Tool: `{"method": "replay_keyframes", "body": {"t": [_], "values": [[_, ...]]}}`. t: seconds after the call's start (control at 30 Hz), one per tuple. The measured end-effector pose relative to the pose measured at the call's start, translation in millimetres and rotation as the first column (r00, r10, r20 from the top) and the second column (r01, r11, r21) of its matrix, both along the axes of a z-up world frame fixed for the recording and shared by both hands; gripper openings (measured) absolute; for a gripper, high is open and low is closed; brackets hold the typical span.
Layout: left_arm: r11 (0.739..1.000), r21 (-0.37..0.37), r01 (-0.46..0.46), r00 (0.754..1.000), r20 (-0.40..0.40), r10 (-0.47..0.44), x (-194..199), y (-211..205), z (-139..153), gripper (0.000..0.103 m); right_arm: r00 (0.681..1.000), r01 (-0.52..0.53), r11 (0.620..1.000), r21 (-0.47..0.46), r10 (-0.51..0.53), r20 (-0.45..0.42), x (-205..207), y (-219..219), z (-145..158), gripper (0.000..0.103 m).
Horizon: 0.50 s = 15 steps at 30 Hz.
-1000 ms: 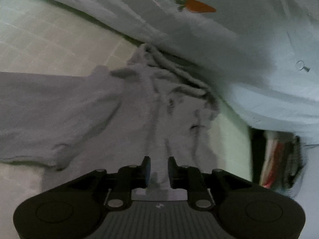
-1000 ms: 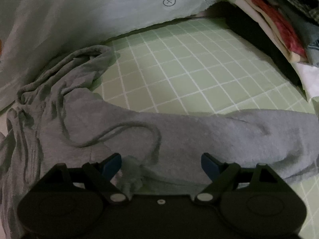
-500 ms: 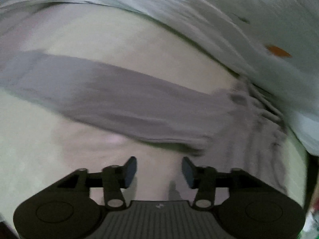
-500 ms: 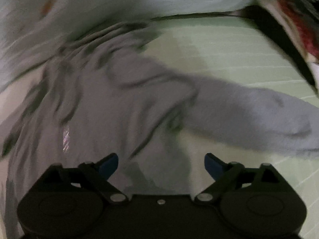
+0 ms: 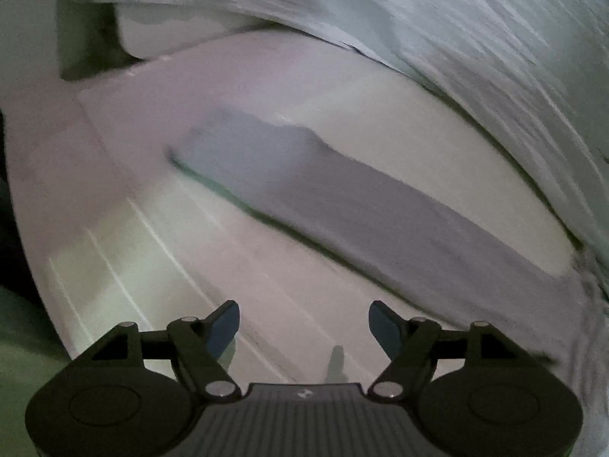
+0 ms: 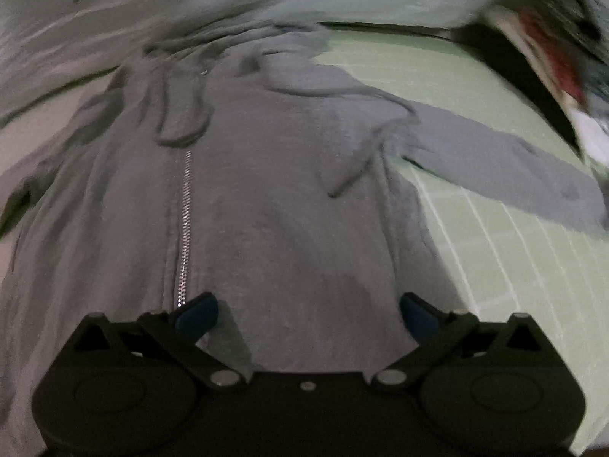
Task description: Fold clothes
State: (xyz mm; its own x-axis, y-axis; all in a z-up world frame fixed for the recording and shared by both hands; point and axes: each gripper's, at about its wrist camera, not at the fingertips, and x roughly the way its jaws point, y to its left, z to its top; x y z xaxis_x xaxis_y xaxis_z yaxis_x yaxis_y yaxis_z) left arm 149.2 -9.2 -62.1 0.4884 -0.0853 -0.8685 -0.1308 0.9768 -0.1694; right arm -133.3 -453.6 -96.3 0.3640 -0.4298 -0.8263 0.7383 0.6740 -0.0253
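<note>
Grey zip hoodie lies flat on the green checked sheet, sleeves spread. Right gripper hovers over its front, jaws opening, nothing between; left gripper, view blurred, likewise opening, apparently beside a sleeve.

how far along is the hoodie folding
Done: the grey hoodie lies spread front-up on the green checked mat, zipper closed, sleeves out to the sides.
In hand: nothing. The left gripper and right gripper have empty jaws, both opening.
Left: every fold; neither sleeve is brought in and the body is unfolded.
</note>
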Motion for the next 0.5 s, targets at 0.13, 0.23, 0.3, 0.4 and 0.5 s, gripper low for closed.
{"method": "replay_keyframes", "body": {"t": [0.13,0.23,0.3,0.4,0.5], "values": [[0.996,0.094,0.002,0.999,0.050,-0.006,41.3,32.7,-9.4,0.077,0.997,0.080,0.996,-0.032,-0.080,0.012,-0.9,9.7,-1.2,0.103],[0.989,0.134,0.055,0.996,0.067,-0.064,76.2,39.0,-15.5,0.077,0.992,0.122,0.990,-0.069,-0.123,-0.007,2.8,17.2,-0.1,0.103],[0.987,0.136,0.083,0.994,0.067,-0.092,93.3,37.9,-19.5,0.077,0.987,0.159,0.984,-0.080,-0.161,-0.015,5.6,20.6,-0.2,0.103],[0.980,0.135,0.148,0.987,0.039,-0.155,109.7,27.2,-27.3,0.077,0.978,0.205,0.975,-0.089,-0.208,-0.028,7.0,24.7,-0.3,0.103],[0.964,0.176,0.201,0.976,0.043,-0.211,108.1,14.9,-34.2,0.075,0.973,0.221,0.969,-0.108,-0.226,-0.040,10.2,27.5,-0.6,0.103]]}}
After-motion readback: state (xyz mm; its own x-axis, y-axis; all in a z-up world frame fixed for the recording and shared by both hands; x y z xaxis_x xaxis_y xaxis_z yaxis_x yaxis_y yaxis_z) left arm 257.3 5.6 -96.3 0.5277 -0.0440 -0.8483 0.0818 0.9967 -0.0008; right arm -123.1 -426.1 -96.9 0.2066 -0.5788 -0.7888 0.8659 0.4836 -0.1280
